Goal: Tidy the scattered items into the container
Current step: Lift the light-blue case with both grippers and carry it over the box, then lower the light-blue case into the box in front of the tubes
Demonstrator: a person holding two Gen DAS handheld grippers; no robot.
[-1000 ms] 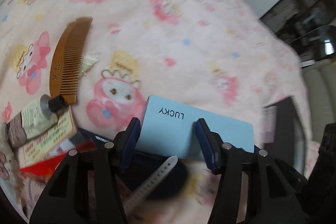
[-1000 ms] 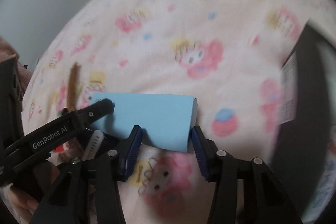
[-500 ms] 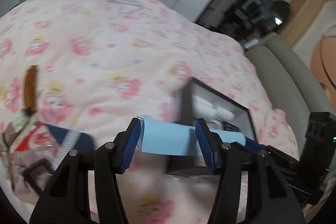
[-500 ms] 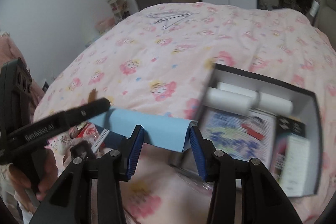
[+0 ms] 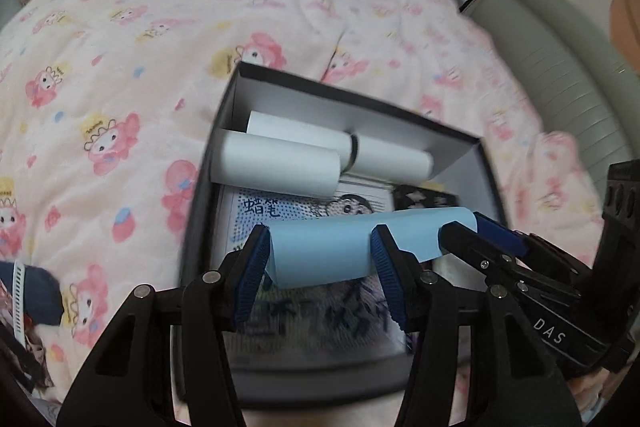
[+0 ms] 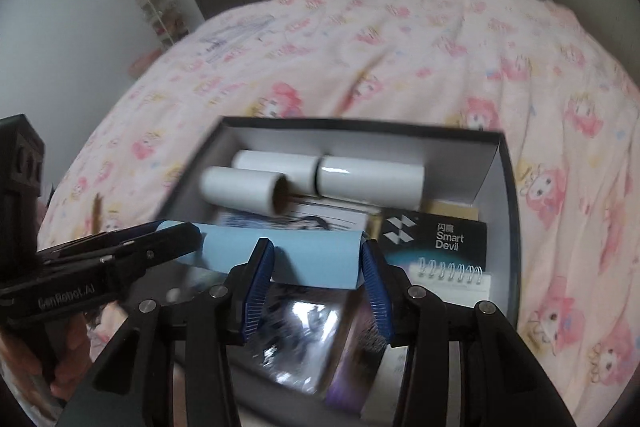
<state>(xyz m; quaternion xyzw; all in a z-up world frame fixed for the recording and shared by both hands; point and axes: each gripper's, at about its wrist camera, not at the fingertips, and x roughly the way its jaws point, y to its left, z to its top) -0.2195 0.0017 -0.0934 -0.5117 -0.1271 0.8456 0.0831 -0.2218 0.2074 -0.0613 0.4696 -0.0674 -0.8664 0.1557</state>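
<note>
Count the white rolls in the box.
3. One roll lies nearest, at the left, its open end showing. A second lies behind it by the far wall. The third lies to the right, end to end with the second. Others could be hidden underneath.

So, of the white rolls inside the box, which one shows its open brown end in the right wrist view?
The front roll, nearest the grippers: its hollow brown core end faces the camera. The other two rolls lie end to end behind it, along the far wall of the box, showing only white sides.
</note>
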